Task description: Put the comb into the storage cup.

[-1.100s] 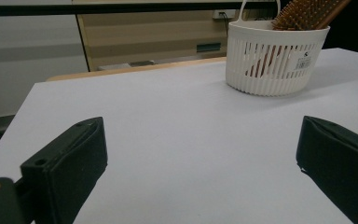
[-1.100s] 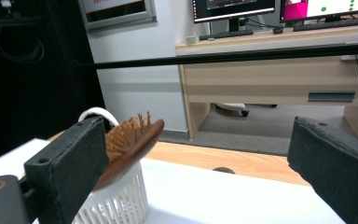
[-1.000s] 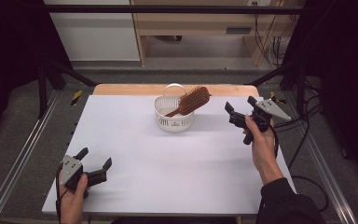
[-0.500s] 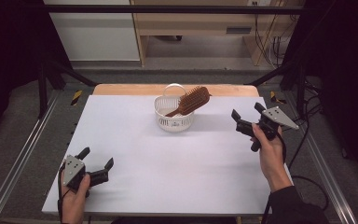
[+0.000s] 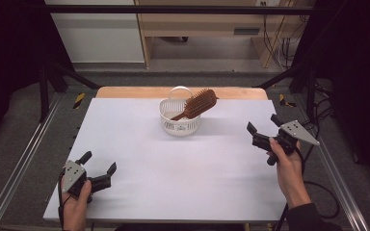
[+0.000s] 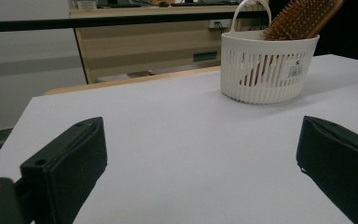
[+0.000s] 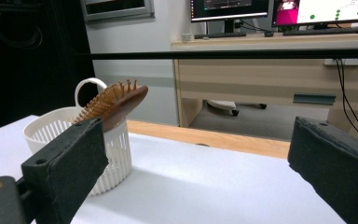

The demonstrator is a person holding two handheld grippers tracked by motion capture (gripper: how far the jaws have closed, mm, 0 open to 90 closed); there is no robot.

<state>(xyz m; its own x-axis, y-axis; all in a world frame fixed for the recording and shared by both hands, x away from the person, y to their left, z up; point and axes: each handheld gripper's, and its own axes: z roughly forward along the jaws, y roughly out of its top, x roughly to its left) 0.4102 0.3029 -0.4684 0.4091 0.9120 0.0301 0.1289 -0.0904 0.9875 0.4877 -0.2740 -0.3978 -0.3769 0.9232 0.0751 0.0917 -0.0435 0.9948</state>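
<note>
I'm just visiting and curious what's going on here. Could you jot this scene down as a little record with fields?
Surface: white table
Container: white slotted basket with a loop handle, near the table's far edge
Inside it: wooden hairbrush, handle down in the basket, bristled head leaning out over the rim
Left gripper: jaws open, empty, low at the near left corner
Right gripper: jaws open, empty, right of the basket, apart from it
Contact: neither gripper touches basket or brush

A glossy brown wooden hairbrush [image 5: 196, 104] sits in a slatted white plastic basket [image 5: 179, 122] on the smooth matt white table [image 5: 173, 168].
</note>
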